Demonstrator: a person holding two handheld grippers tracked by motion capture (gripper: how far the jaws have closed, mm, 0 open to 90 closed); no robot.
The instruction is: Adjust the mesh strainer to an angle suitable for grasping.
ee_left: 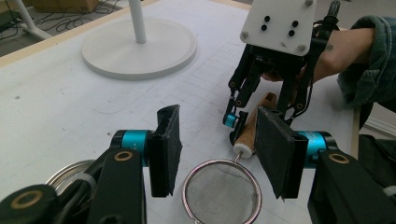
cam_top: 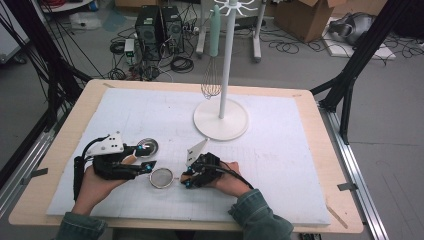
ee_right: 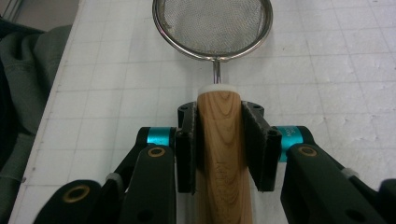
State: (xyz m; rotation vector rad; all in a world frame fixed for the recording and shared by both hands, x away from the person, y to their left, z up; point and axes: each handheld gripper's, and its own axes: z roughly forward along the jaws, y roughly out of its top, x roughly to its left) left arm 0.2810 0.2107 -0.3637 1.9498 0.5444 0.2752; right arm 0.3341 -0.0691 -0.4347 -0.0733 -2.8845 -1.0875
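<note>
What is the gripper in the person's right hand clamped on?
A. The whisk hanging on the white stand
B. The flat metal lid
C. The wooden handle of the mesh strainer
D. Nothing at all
C: the right gripper has both pads pressed against the strainer's wooden handle.

Lab setting: black computer towers (cam_top: 160, 31), tangled floor cables (cam_top: 182, 64), black metal rig frame (cam_top: 350, 82), cardboard box (cam_top: 305, 17).
</note>
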